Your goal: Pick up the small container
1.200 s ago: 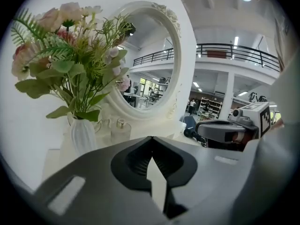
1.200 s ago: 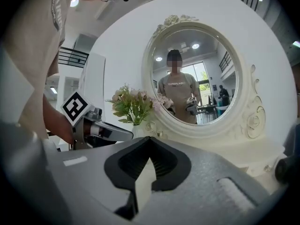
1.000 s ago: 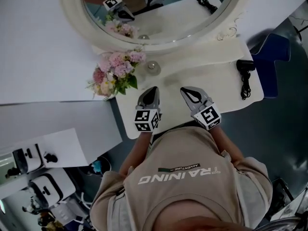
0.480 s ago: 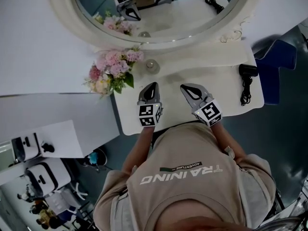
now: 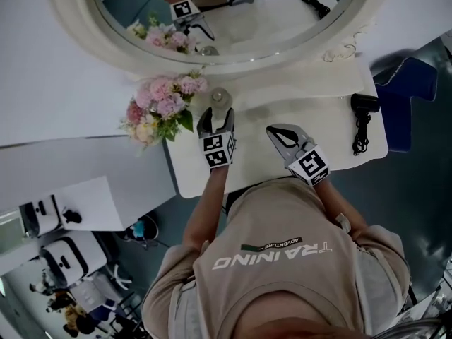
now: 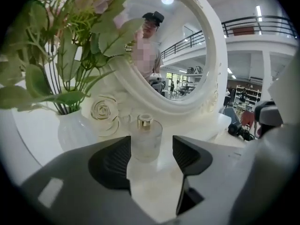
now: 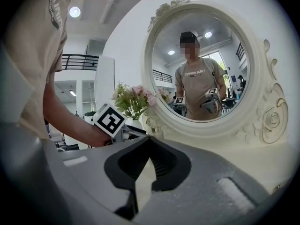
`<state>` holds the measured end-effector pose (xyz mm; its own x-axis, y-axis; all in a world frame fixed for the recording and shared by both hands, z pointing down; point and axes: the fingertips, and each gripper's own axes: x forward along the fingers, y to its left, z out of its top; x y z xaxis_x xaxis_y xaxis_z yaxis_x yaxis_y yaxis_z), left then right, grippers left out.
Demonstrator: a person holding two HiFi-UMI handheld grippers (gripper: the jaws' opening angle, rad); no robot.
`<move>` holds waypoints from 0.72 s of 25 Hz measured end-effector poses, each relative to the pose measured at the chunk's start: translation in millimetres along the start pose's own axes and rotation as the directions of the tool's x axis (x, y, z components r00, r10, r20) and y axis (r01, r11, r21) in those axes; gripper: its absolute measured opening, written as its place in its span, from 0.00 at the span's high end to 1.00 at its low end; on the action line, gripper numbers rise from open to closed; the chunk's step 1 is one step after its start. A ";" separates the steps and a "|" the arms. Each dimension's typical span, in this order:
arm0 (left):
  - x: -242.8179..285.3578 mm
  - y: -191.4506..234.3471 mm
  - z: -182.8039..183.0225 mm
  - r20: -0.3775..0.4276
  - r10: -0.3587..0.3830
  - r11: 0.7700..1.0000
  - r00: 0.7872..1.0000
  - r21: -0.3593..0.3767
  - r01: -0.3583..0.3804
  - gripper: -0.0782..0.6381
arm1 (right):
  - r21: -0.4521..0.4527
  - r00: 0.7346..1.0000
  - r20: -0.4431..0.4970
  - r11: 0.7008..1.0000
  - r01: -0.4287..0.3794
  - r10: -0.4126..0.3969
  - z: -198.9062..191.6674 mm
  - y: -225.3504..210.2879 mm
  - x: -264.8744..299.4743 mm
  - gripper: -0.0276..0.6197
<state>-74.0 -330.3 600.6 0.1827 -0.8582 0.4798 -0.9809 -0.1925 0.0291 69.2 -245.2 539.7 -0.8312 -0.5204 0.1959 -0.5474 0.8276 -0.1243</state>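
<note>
Forward went my left gripper (image 6: pixel 151 150), jaws just opened wide, empty, just short of the small container (image 6: pixel 146 141); right gripper (image 7: pixel 149 167) jaws pressed together.

The small container (image 6: pixel 146 142) is a squat, round bottle of frosted clear glass with a short gold cap. It stands upright on the white bench (image 5: pixel 332 129), far back and toward the left, just right of the white vase (image 6: pixel 75 134), near the foot of the mirror frame (image 6: pixel 179 108).
</note>
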 end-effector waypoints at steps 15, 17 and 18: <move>54.8 15.2 -7.5 -0.066 0.078 0.997 0.995 -0.008 -0.078 0.40 | 0.025 1.000 -0.022 1.000 0.015 -0.015 -13.6 -19.0 -10.8 0.95; 60.9 16.0 -6.8 -0.071 0.077 0.997 0.994 -0.014 -0.079 0.40 | 0.027 1.000 -0.026 1.000 0.014 -0.013 -14.9 -19.3 -10.1 0.95; 63.9 16.3 -6.4 -0.074 0.076 0.997 0.994 -0.018 -0.078 0.40 | 0.028 1.000 -0.028 1.000 0.013 -0.012 -15.5 -19.4 -9.8 0.95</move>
<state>-78.7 -385.2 637.3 0.1016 -0.8328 0.5441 -0.9932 -0.1164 0.0074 89.4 -252.9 555.3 -0.8215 -0.5241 0.2247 -0.5605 0.8146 -0.1490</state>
